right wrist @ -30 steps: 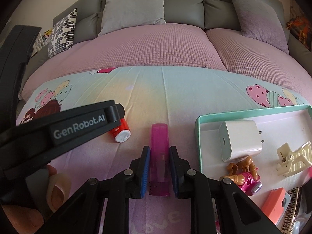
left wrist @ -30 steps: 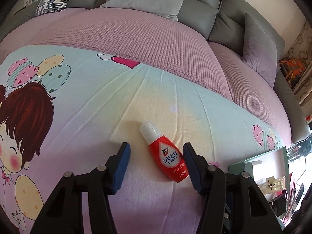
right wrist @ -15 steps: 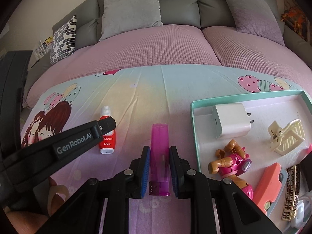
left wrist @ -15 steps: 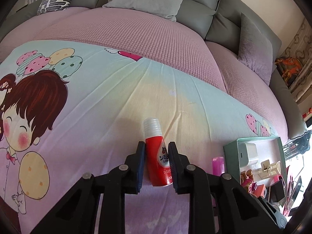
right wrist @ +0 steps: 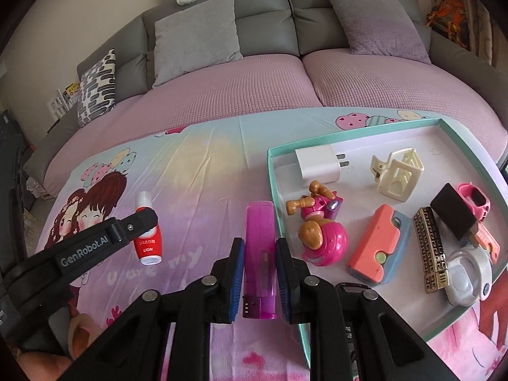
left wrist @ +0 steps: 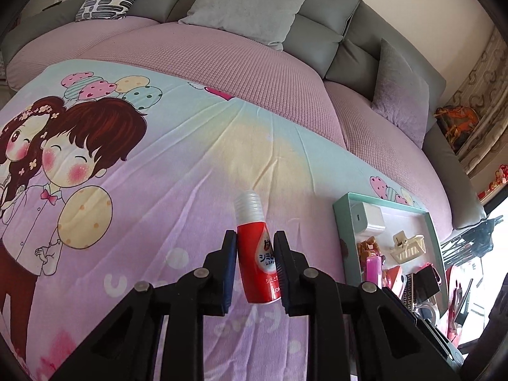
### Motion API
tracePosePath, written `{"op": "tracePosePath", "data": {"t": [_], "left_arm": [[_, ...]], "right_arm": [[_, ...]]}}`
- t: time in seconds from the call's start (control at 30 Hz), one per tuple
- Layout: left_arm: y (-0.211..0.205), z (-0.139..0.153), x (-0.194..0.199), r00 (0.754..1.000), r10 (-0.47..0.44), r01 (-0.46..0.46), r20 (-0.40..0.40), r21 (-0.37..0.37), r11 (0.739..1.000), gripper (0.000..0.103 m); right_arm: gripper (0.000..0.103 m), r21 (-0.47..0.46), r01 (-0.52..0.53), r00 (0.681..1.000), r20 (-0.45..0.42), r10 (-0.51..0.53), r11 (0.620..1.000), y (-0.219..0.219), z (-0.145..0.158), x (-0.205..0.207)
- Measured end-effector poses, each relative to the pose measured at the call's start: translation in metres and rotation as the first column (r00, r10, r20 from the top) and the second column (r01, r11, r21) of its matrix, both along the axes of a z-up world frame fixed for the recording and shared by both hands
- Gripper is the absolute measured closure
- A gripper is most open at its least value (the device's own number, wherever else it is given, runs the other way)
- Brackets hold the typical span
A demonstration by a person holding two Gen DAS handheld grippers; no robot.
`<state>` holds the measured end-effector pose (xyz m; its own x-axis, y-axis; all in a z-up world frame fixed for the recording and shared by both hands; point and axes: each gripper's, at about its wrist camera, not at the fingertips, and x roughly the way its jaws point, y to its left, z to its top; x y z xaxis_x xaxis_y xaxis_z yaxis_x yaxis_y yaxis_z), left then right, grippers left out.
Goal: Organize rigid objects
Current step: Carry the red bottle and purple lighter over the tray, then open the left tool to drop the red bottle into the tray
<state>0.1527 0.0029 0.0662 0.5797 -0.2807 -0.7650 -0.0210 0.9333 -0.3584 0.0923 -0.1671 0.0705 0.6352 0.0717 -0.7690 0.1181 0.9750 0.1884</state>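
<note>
Lower centre of the right wrist view: right gripper clenched on a translucent purple lighter, held just left of the teal tray. Lower centre of the left wrist view: left gripper clenched on a small red bottle, white-capped, label in Japanese script with "LION"; its arm reads "GenRobot.AI". Beneath, a cartoon-print blanket. Mid-frame right, the tray holds a white charger and cream hair clip. Beyond, a grey sofa.
</note>
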Motion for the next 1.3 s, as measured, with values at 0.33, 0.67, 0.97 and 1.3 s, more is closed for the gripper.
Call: {"op": "tracePosePath", "data": {"t": [0.33,0.67,0.97,1.3], "left_arm": [[-0.019,0.034,-0.029,0.996,-0.006,0.008,0.093,-0.022,1.000,0.079],[-0.064,0.039,-0.034,0.984,-0.132,0.135,0.123,-0.017,0.991,0.079],[-0.112,0.039,-0.043,0.954,-0.264,0.264,0.140,0.021,0.964,0.079],[-0.149,0.023,-0.044,0.925,-0.360,0.361,0.123,0.011,0.932,0.082]], "right_arm": [[0.082,-0.005,0.081,0.996,0.035,-0.081,0.997,-0.038,0.010,-0.026],[0.082,-0.019,0.223,0.974,0.032,-0.222,0.975,-0.093,0.012,-0.036],[0.082,-0.012,0.287,0.957,0.044,-0.286,0.958,-0.122,0.016,-0.047],[0.082,-0.019,0.320,0.947,0.038,-0.319,0.947,-0.134,0.014,-0.048]]}}
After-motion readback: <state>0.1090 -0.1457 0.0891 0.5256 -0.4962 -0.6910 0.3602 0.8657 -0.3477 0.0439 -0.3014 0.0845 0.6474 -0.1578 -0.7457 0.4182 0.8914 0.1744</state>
